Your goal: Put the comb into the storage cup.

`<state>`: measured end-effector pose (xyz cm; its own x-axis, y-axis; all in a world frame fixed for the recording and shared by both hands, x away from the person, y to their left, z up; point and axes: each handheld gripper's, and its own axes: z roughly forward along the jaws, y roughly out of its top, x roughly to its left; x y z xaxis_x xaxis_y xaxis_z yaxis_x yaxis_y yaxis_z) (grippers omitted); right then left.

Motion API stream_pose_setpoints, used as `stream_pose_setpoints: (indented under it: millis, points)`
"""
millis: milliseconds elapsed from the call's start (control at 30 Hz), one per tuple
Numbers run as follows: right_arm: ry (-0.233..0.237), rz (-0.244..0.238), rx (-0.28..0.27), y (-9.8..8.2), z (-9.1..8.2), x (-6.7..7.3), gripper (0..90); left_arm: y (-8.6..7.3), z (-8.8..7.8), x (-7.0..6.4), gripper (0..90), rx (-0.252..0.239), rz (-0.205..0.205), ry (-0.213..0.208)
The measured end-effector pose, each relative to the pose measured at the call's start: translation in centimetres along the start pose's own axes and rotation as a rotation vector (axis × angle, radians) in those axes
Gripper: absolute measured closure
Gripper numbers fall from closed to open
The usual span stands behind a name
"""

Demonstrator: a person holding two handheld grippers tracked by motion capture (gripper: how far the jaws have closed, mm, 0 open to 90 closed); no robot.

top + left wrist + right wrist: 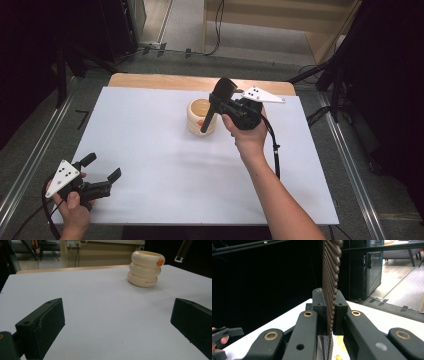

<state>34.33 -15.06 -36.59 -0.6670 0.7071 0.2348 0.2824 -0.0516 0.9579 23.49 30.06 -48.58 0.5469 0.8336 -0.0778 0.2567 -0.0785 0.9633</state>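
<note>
High view first: the right gripper (223, 100) is up over the far middle of the tabletop (165, 170), and it has a dark hairbrush (216, 102) pinched between its fingers. The bristled head pokes up above the gripper, while the handle slants down toward the cream ribbed cup (202, 116), its tip at or just inside the rim; from here I can't tell whether it touches. Right gripper view settles the grip: the two black fingers (319, 307) are clamped tight on the brush's ridged edge (331, 270), no gap showing.

Over at the near left corner, the left gripper (102, 172) rests low in the hand, fingers spread wide with nothing between them. Left gripper view looks across the bare white surface to the cup (146, 268), three stacked bulges with a small orange mark (160, 262) near its lip, and the brush handle's end (182, 251) hangs up at the top right.

My read: the pick-up is done and the brush is carried to the cup. What's left is lowering the handle in, then letting go, if the cup is indeed the target.
</note>
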Motion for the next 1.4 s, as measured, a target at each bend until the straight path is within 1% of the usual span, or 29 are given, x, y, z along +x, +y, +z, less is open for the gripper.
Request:
stream_pose_setpoints:
  millis: [400,533,633,800,967,1033,1233,1267,1333,1400]
  points:
    - [-0.025,0.003,-0.009,1.5,0.7,-0.5,82.5,0.0,0.0,-0.1,0.0,0.003,0.007,-0.002]
    - [-0.031,-0.006,-0.007,2.0,0.9,-0.6,82.5,0.0,0.0,-0.1,0.0,0.003,0.013,-0.004]
    - [-0.048,-0.008,-0.005,2.3,1.1,-0.7,82.5,0.0,0.0,-0.1,0.0,0.000,0.012,-0.005]
    - [-0.054,0.003,-0.011,2.5,1.4,-1.0,82.5,0.0,0.0,-0.2,0.0,0.003,0.019,-0.004]
    - [-0.064,-0.002,-0.006,2.6,2.0,-1.3,82.5,0.0,0.0,-0.3,0.0,0.006,0.031,-0.005]
    - [-0.066,-0.002,-0.011,2.7,2.2,-1.4,82.5,0.0,0.0,-0.3,0.0,0.003,0.029,-0.008]
    - [-0.083,0.004,-0.003,2.8,2.9,-1.8,82.5,0.0,0.0,-0.3,0.0,-0.001,0.022,-0.007]
    - [-0.083,-0.004,-0.006,2.7,3.0,-1.9,82.5,0.0,0.0,-0.3,0.0,-0.001,0.021,-0.007]
    - [-0.084,-0.003,-0.006,2.7,3.3,-2.1,82.5,0.0,0.0,-0.3,0.0,-0.002,0.023,-0.010]
    - [-0.098,-0.007,-0.011,2.6,3.5,-2.2,82.5,0.0,0.0,-0.3,0.0,-0.003,0.024,-0.009]
